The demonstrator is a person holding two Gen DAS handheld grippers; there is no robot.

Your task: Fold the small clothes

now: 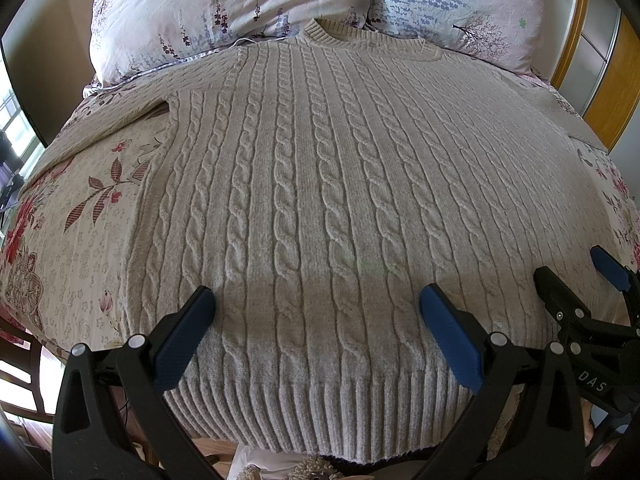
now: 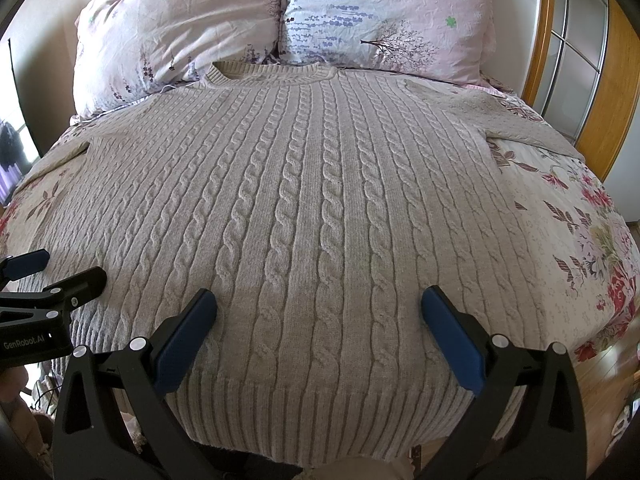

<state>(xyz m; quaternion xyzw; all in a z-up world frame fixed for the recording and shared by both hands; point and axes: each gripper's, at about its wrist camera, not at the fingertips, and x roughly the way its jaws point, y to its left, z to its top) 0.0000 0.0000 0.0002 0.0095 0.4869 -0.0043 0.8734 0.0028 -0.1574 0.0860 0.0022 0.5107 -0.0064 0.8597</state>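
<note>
A beige cable-knit sweater (image 1: 320, 184) lies flat and spread out on the bed, collar toward the pillows, ribbed hem toward me; it also shows in the right wrist view (image 2: 304, 208). Its sleeves stretch out to both sides. My left gripper (image 1: 316, 304) is open, hovering just above the hem's left half, holding nothing. My right gripper (image 2: 318, 304) is open above the hem's right half, holding nothing. The right gripper shows at the right edge of the left wrist view (image 1: 576, 276); the left gripper shows at the left edge of the right wrist view (image 2: 60, 268).
The bed has a floral sheet (image 1: 80, 216), which also shows in the right wrist view (image 2: 568, 240). Two flowered pillows (image 2: 180, 28) (image 2: 384, 16) lie behind the collar. A wooden door frame (image 2: 616, 92) stands at the right. A chair (image 1: 24, 380) stands at the bed's lower left.
</note>
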